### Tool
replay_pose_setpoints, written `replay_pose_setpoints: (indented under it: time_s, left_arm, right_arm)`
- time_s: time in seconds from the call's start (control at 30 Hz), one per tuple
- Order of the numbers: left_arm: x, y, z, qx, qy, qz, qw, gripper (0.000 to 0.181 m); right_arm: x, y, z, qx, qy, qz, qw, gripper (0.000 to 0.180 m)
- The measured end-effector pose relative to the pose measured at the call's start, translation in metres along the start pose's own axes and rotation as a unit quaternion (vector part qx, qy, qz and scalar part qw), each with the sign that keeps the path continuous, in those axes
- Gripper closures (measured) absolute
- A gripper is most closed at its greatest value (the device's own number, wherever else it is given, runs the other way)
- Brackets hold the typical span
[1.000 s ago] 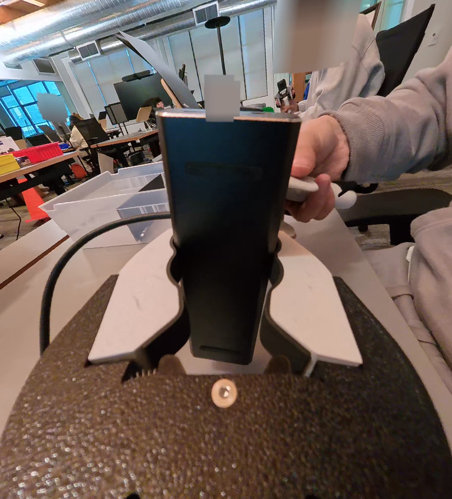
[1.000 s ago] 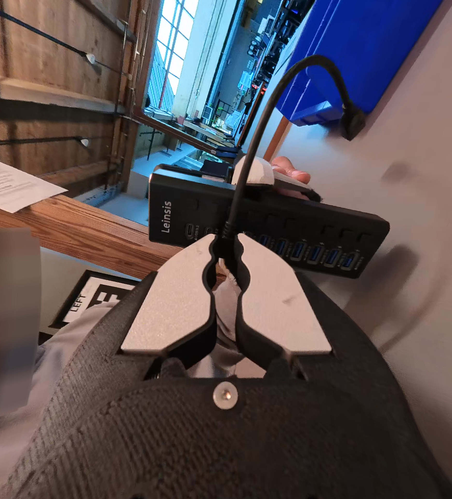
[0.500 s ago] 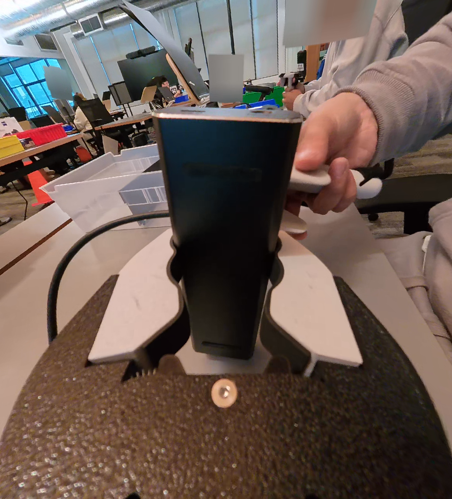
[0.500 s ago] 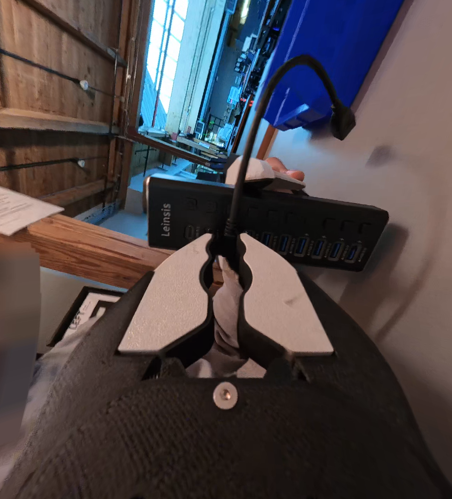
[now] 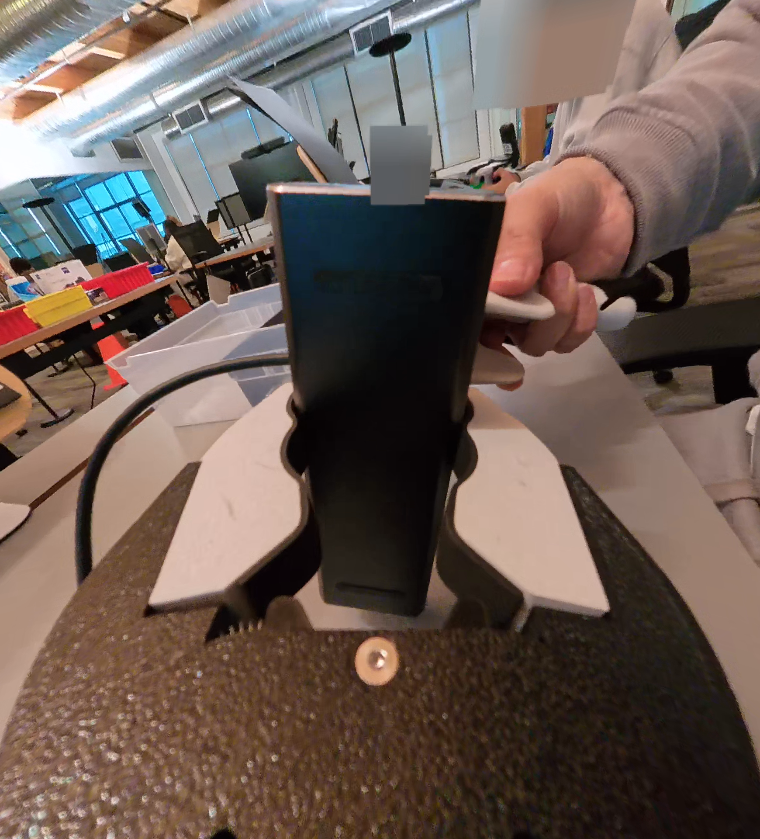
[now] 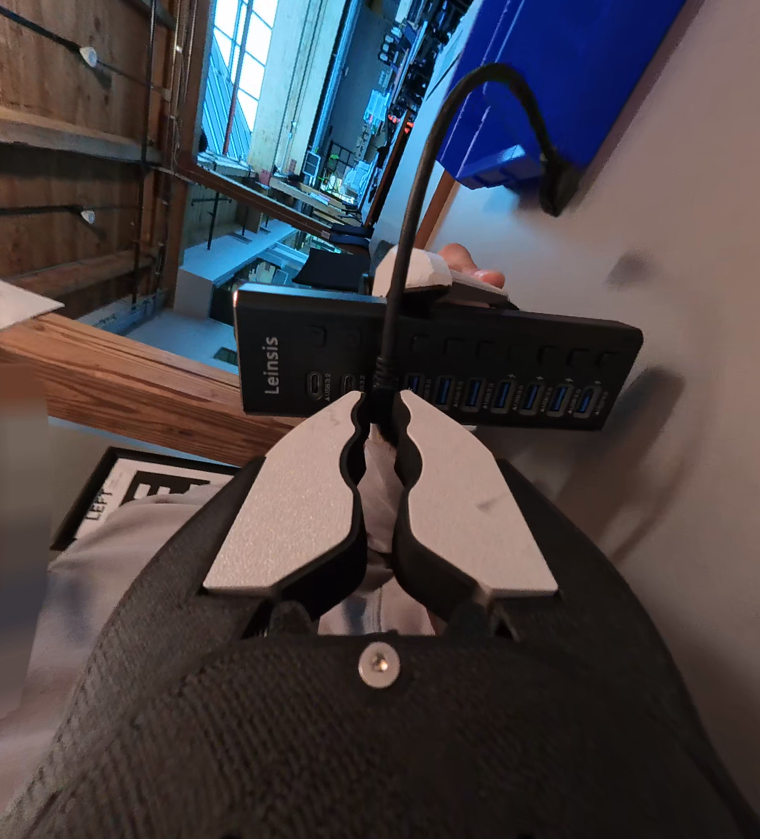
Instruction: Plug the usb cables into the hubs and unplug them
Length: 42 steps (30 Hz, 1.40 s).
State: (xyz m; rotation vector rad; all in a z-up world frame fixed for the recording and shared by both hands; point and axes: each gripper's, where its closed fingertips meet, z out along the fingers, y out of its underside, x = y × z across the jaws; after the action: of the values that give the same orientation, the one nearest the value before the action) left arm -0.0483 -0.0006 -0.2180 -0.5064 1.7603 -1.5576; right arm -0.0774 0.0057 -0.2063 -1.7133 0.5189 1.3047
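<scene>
My left gripper is shut on a long black USB hub and holds it upright above the table. In the right wrist view the hub shows its row of blue ports. My right gripper is shut on the black plug of a USB cable, right at the hub's port face. Whether the plug sits inside a port is hidden by the fingertips. The cable arcs up and its free end hangs by the blue bin. The cable also loops at the left in the left wrist view.
A clear plastic tray stands behind the hub on the grey table. A blue bin sits on the table past the hub. A person's hand and grey sleeve are at the right. Desks with red and yellow bins stand far left.
The right gripper with the plug has moved closer to the hub's ports. The left view has tilted a little; the hub stays in the same grip.
</scene>
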Motion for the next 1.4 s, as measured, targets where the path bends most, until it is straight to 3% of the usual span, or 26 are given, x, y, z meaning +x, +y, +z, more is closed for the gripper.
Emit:
replay_pose_setpoints:
  time_s: [0.4,0.6,0.9,1.13,1.27,1.4]
  left_arm:
    - [0.002,-0.005,0.001,0.019,0.010,-0.026,0.999,0.119]
    - [0.003,-0.014,-0.004,0.060,0.025,-0.052,0.997,0.119]
    - [0.002,-0.012,-0.005,0.059,0.024,-0.049,0.997,0.119]
    - [0.003,-0.013,-0.006,0.065,0.030,-0.047,0.996,0.119]
    - [-0.002,-0.014,-0.007,0.066,0.011,-0.050,0.996,0.119]
    - [-0.003,-0.022,-0.013,0.078,0.016,-0.053,0.995,0.119]
  right_arm:
    - [-0.003,-0.001,-0.004,0.024,-0.042,0.022,0.999,0.170]
    - [-0.010,-0.004,-0.001,0.052,-0.098,0.093,0.990,0.171]
    - [-0.005,-0.014,-0.001,0.075,-0.066,0.078,0.992,0.171]
    - [-0.007,-0.011,0.000,0.038,-0.063,0.072,0.995,0.171]
    - [-0.007,-0.017,0.002,0.079,-0.049,0.027,0.995,0.170]
    - [-0.014,-0.017,0.004,0.121,-0.088,0.056,0.987,0.171]
